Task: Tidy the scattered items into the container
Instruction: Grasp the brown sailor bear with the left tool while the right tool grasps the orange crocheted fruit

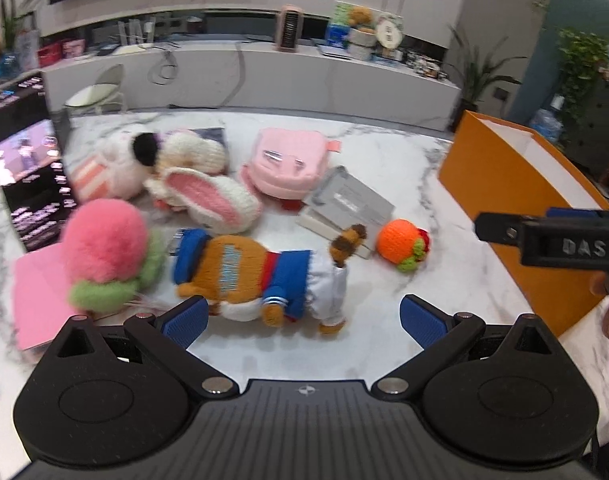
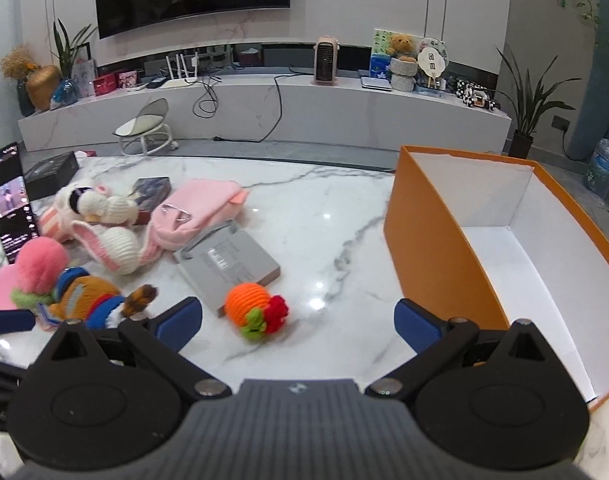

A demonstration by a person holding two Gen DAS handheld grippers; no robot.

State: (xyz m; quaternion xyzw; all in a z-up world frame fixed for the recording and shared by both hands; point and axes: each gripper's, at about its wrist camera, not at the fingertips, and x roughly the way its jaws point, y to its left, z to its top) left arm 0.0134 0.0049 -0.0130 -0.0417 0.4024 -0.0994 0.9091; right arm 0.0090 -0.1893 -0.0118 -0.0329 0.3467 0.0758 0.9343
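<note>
Toys lie scattered on a marble table [image 2: 324,216]. A brown plush in blue and white clothes [image 1: 260,276] lies on its side just in front of my left gripper [image 1: 304,318], which is open and empty. A crocheted orange ball with green and red trim [image 2: 254,310] sits between the open fingers of my right gripper [image 2: 298,320], a little ahead of them. The orange box with a white inside [image 2: 504,240] stands to the right and holds nothing. Further left lie a pink and green pompom [image 1: 104,252], a white bunny plush [image 1: 184,176], a pink pouch [image 1: 288,164] and a grey box [image 1: 344,204].
A phone with a lit screen [image 1: 28,168] stands at the table's left edge beside a pink card [image 1: 36,296]. My right gripper's black body [image 1: 552,240] crosses the left wrist view at the right. A TV wall and low shelf [image 2: 264,100] lie beyond the table.
</note>
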